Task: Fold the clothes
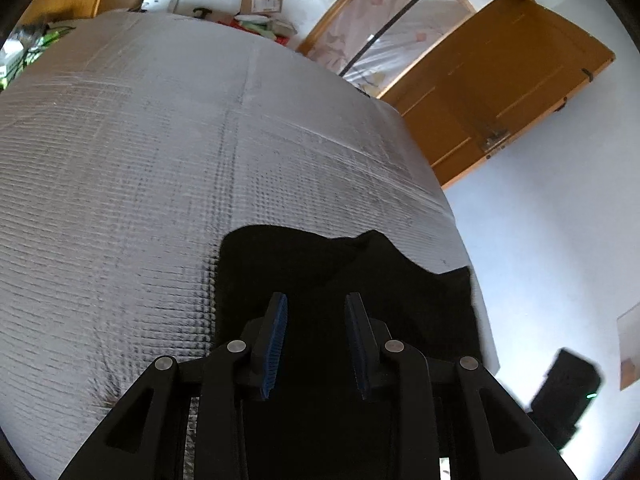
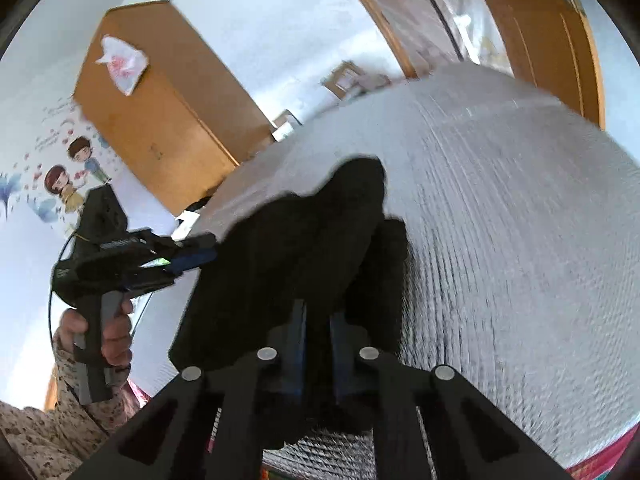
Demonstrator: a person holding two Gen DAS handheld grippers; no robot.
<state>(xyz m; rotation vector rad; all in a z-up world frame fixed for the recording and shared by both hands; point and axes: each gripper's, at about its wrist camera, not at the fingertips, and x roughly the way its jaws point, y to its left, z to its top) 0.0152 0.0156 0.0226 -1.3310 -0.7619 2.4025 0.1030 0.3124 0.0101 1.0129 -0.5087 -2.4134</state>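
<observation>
right gripper: jaws nearly closed, pinching black garment, lifted in a bunch | left gripper: jaws apart, holding nothing, over the garment's near end | garment sits at the near edge of the silver quilted bed cover | risk: thin pinch slips, fabric slides off the edge or the fold skews

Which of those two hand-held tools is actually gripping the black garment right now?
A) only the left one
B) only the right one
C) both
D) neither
B: the right tool has its fingers pinched on a bunch of the black garment, while the left tool hangs open above the cloth with nothing between its fingers.
</observation>
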